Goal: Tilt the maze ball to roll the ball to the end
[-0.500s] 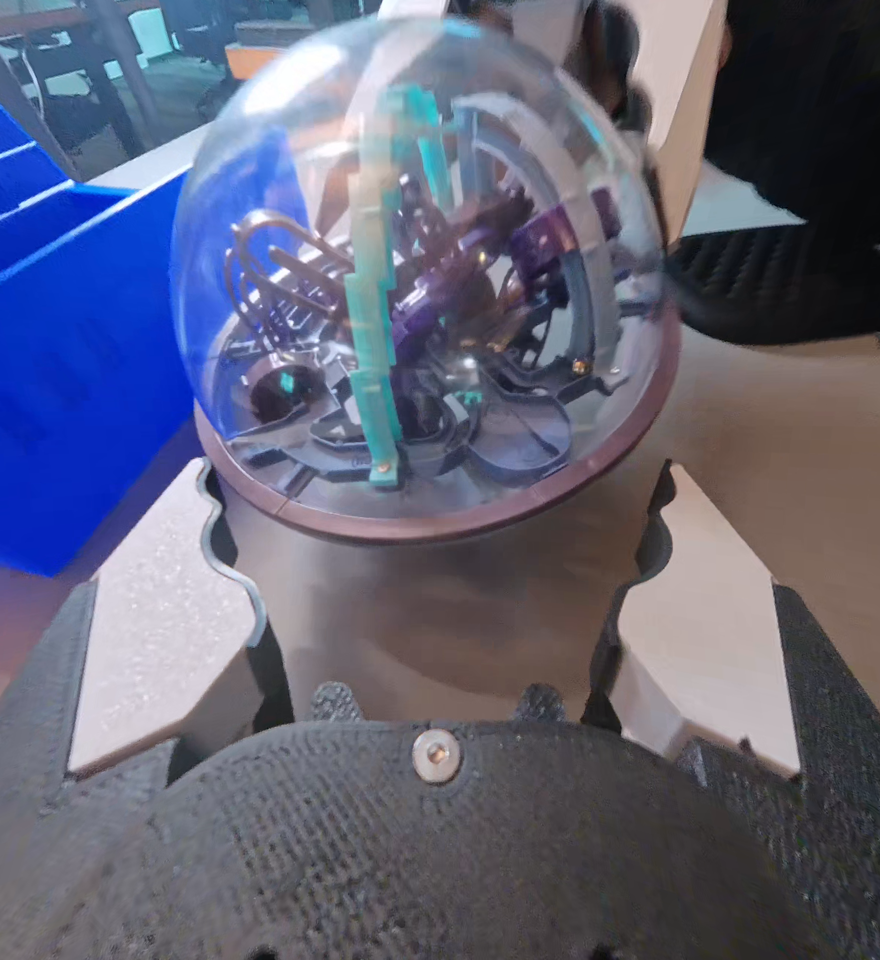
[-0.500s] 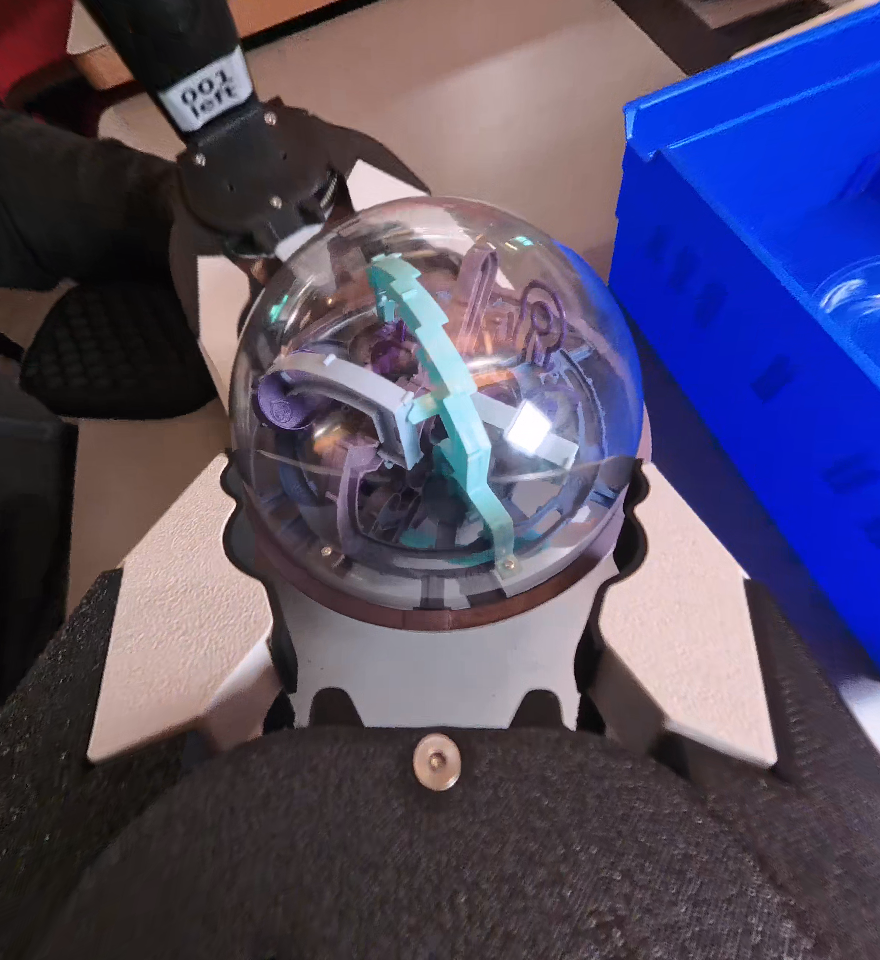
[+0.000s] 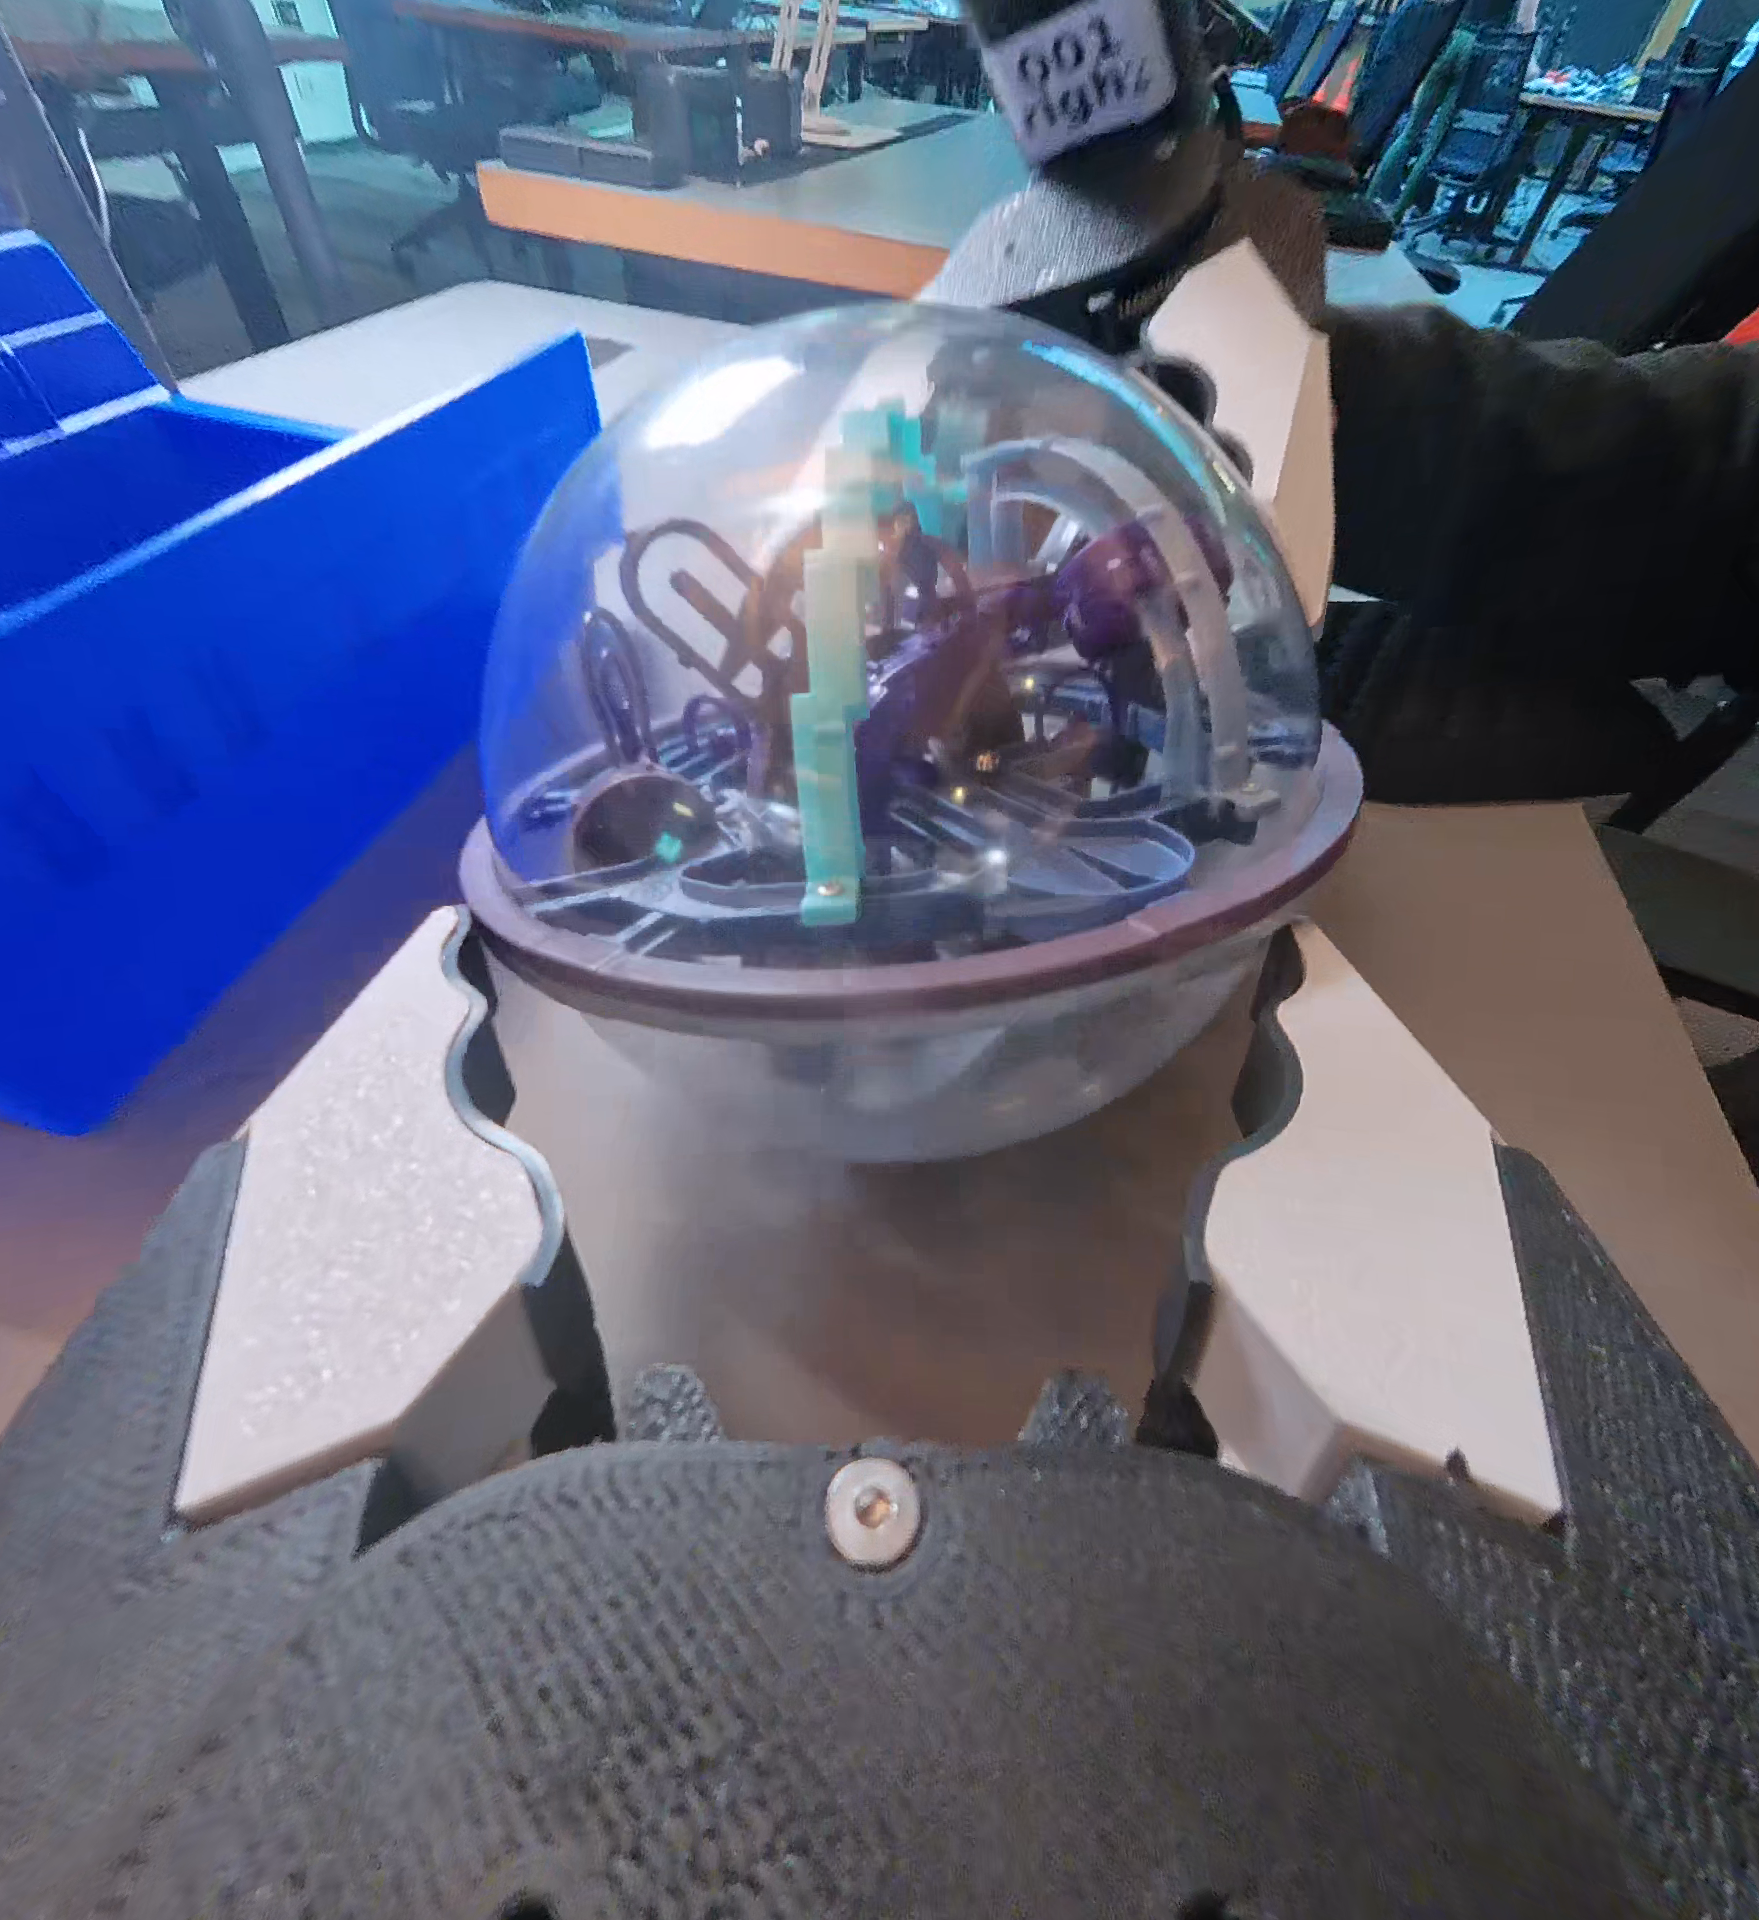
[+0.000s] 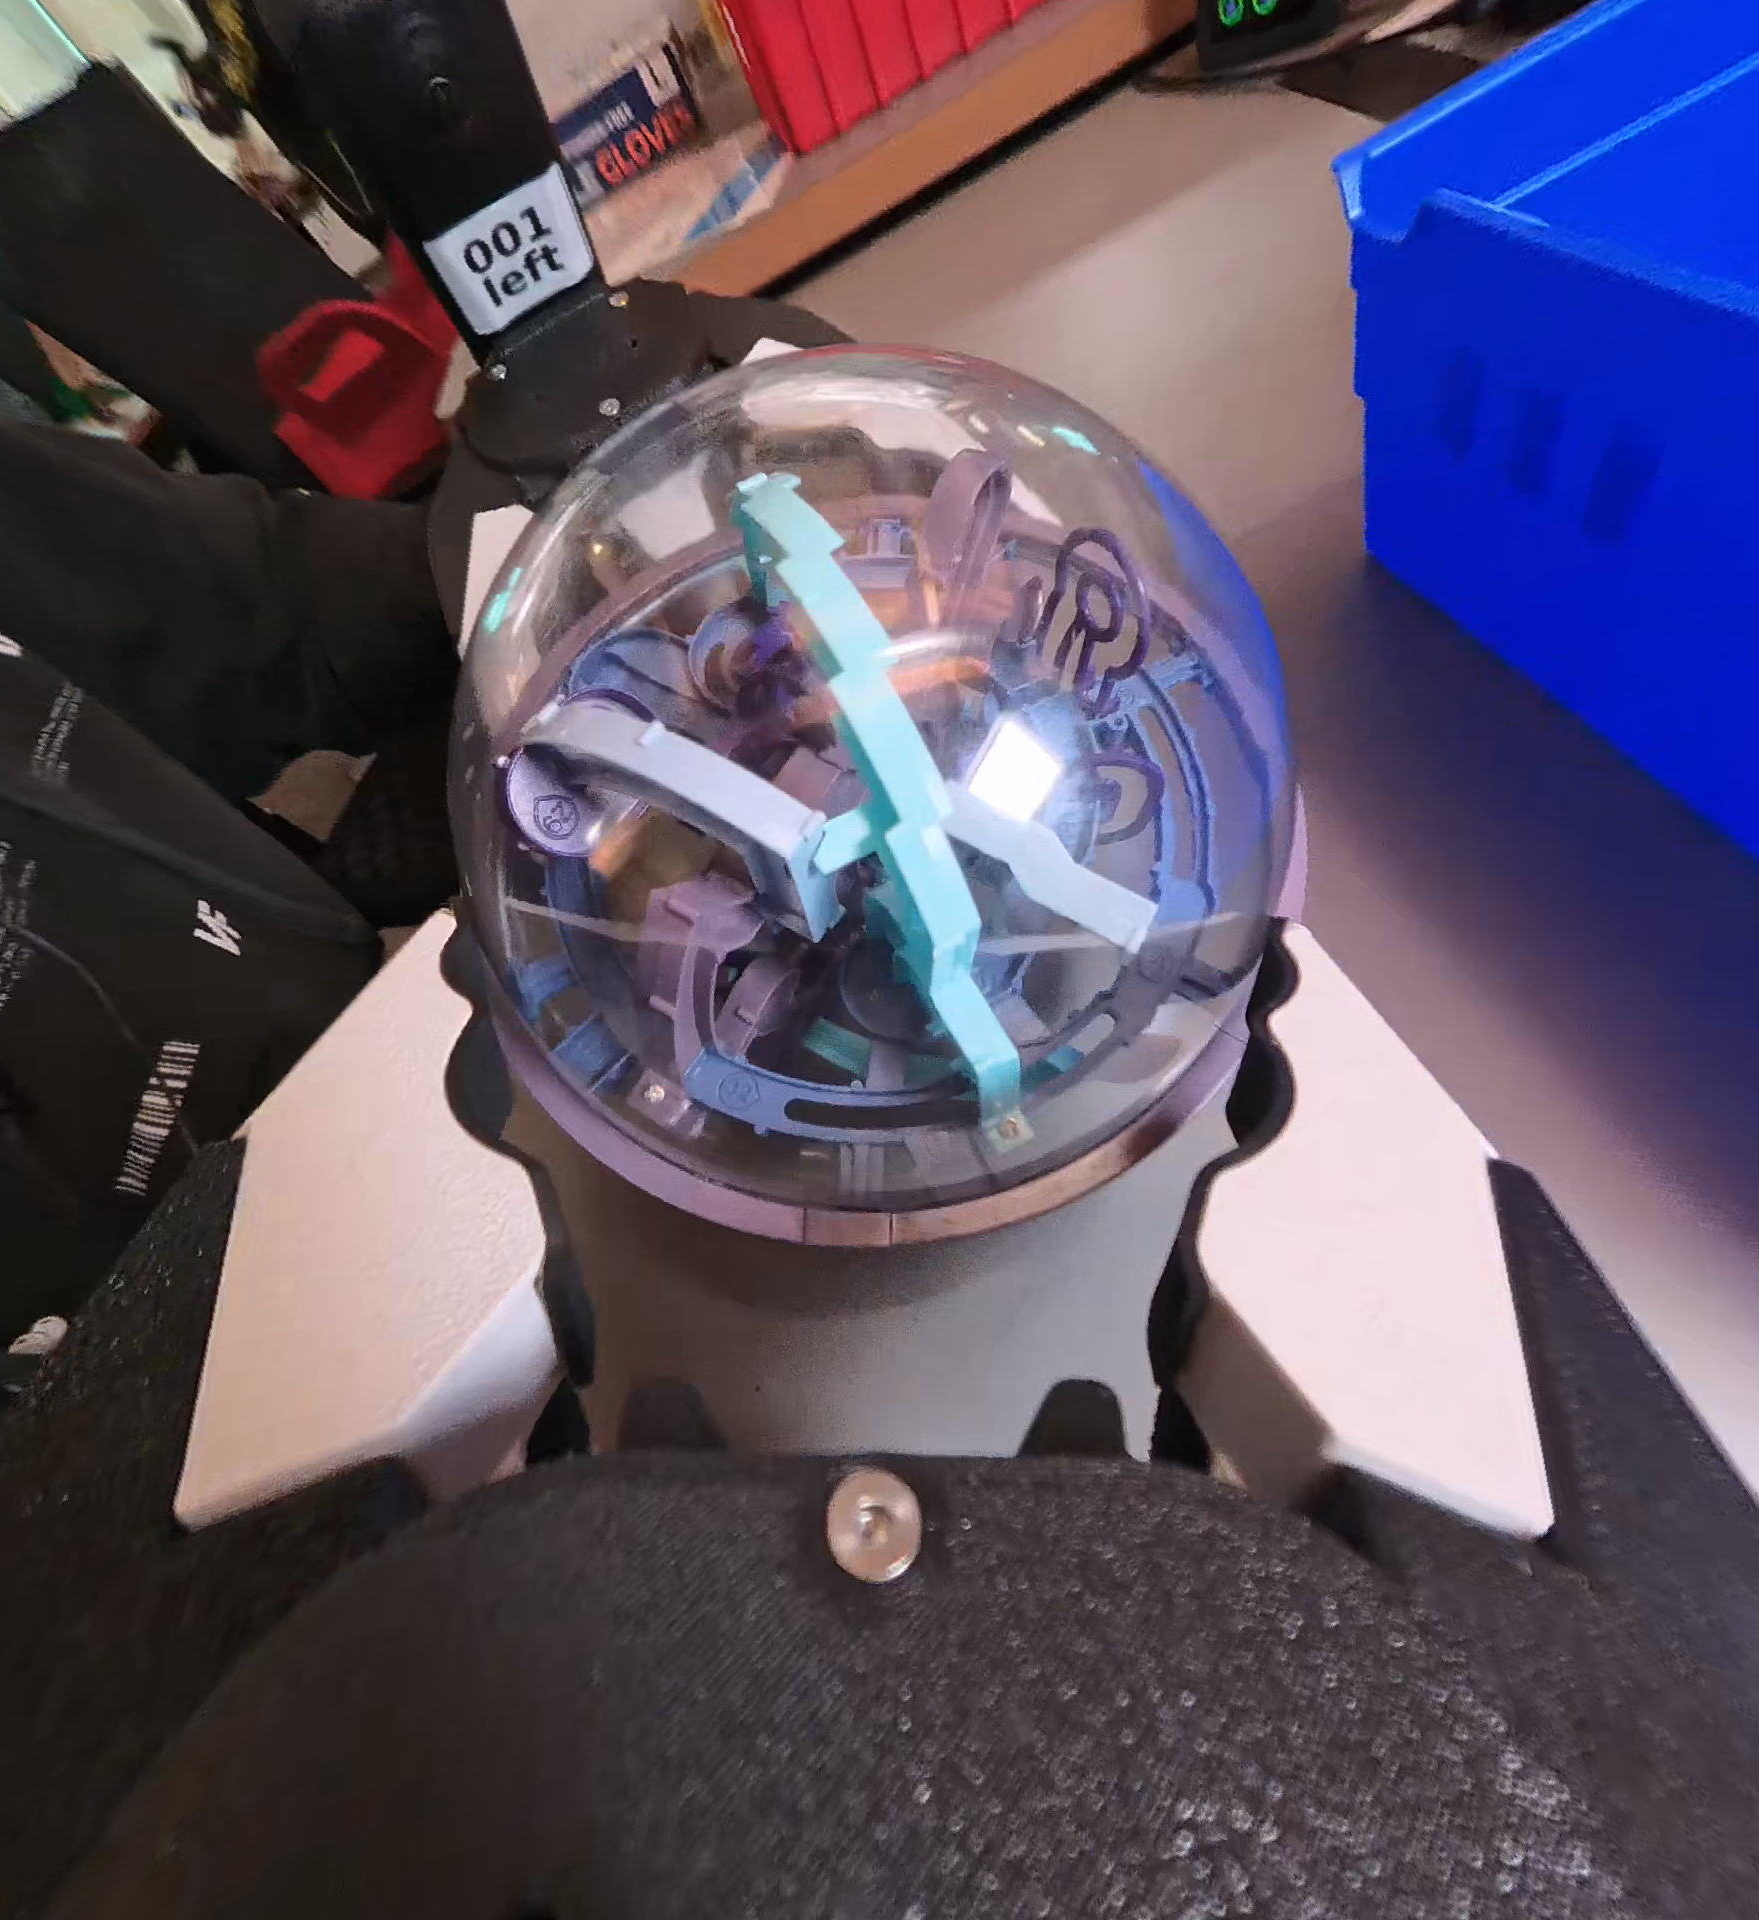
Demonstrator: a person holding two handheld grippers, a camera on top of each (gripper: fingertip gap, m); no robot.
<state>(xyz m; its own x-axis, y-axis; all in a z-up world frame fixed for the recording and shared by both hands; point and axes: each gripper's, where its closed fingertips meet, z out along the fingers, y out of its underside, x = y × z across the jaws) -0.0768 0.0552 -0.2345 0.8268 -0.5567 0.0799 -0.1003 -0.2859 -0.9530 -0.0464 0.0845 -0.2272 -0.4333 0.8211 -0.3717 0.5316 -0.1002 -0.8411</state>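
1. The left gripper (image 3: 880,997) had its jaws spread wide, and the maze ball (image 3: 906,748) sat between its two pale fingers (image 3: 366,1174). Whether the tips pressed the shell or only flanked it could not be told from its own wrist view.
2. The right gripper (image 4: 870,997) came at the same ball from the opposite side, its jaws also spread to the ball's width. Its finger (image 4: 376,1195) tips lay against the shell just above the dark rim, so it appeared to be clasping the ball.
3. The deciding relation: the ball lay straight ahead of each gripper, centred between the fingers, with the two grippers facing one another across it. Neither was clearly nearer; both were at the ball.
4. The ball was a sphere with no long axis. Its dark rim (image 3: 916,987) ran about level in the left wrist view, clear dome on top.
5. The ball seemed raised just above the table (image 3: 1477,935), with a soft shadow beneath, though contact could not be ruled out.
6. Any tilt would probably have to be shared by both grippers turning together.
7. Count: two grippers, one maze ball, one teal track (image 4: 885,810) arching over the maze inside. The small rolling ball could not be picked out for certain.
8. Farther out stood a blue bin (image 3: 179,675) beside the ball, apart from it.
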